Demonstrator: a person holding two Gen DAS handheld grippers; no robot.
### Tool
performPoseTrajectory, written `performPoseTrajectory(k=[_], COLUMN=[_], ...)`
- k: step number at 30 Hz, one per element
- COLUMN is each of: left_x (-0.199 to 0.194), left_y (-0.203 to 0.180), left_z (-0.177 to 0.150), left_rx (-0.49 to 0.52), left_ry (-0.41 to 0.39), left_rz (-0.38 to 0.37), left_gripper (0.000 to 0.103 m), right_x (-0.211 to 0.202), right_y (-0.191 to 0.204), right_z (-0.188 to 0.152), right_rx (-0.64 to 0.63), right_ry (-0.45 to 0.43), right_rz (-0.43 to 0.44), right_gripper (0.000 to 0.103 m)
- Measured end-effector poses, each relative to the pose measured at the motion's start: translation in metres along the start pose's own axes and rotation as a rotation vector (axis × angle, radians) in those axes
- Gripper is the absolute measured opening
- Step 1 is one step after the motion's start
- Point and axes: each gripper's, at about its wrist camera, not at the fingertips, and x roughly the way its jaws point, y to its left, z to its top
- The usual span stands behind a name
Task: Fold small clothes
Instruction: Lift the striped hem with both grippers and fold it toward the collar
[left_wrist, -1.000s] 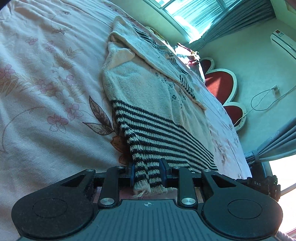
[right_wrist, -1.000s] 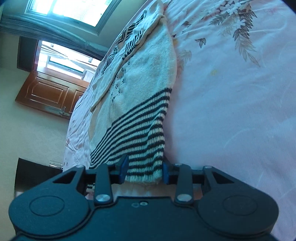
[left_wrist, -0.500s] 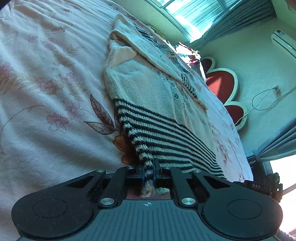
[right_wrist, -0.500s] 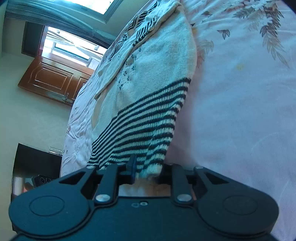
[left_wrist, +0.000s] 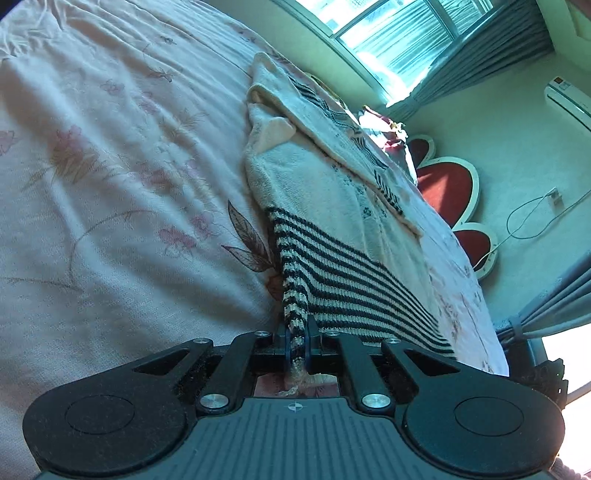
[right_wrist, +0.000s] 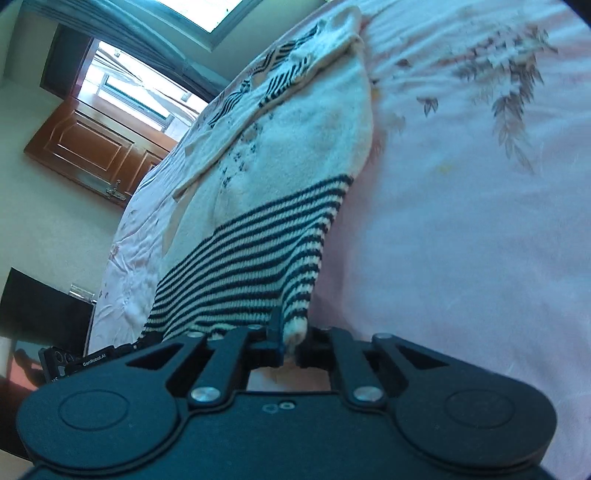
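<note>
Strong daylight from far windows (left_wrist: 388, 33), blown out to white glare. Bedspread (left_wrist: 110, 184) sunlit, with a cool blue-green cast. Heavy fisheye bending at edges. Right wrist view soft, motion-blurred; left wrist view sharper.

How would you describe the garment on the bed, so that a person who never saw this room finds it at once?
Start from the bed with the pink floral sheet. A cream knitted sweater lies along it. Its hem band of dark and cream stripes, pinched at both corners by the left gripper and right gripper, marks it out.
</note>
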Motion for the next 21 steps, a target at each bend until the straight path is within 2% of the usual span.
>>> performPoseTrajectory(k=[1,3,6,8,10,12,17,20,21], left_x=[0.0,0.001,0.004,0.004,0.004,0.004,-0.015,-0.005,-0.003], left_y=[0.0,-0.001,0.0,0.0,0.0,-0.001,-0.011,-0.009,-0.006], left_z=[0.0,0.0,-0.001,-0.002,-0.001,-0.001,-0.003,-0.006,-0.006], left_rx=[-0.001,-0.004,-0.012,-0.015,-0.02,-0.018,0.012,0.045,0.031], left_ry=[-0.001,0.0,0.001,0.001,0.002,0.002,-0.096,-0.04,-0.044], left_rz=[0.001,0.003,0.001,0.001,-0.001,0.004,0.026,0.069,0.055], left_gripper=[0.006,0.006,0.006,0.006,0.006,0.006,0.006,0.006,0.006], right_x=[-0.002,-0.008,-0.008,-0.004,0.003,0.006,-0.02,-0.029,-0.025], right_y=[0.0,-0.003,-0.016,-0.023,-0.027,-0.022,-0.011,-0.017,-0.02], right_z=[-0.002,-0.002,0.005,0.011,0.018,0.023,0.016,0.008,0.007], right_rx=[0.014,0.048,0.111,0.15,0.176,0.133,0.022,0.0,0.003], right_ry=[-0.012,-0.055,-0.077,-0.093,-0.085,-0.073,-0.114,-0.122,-0.109], right_rz=[0.006,0.025,0.042,0.057,0.053,0.014,-0.029,-0.076,-0.096], right_gripper=[0.026,0.033,0.032,0.03,0.017,0.006,0.005,0.005,0.005])
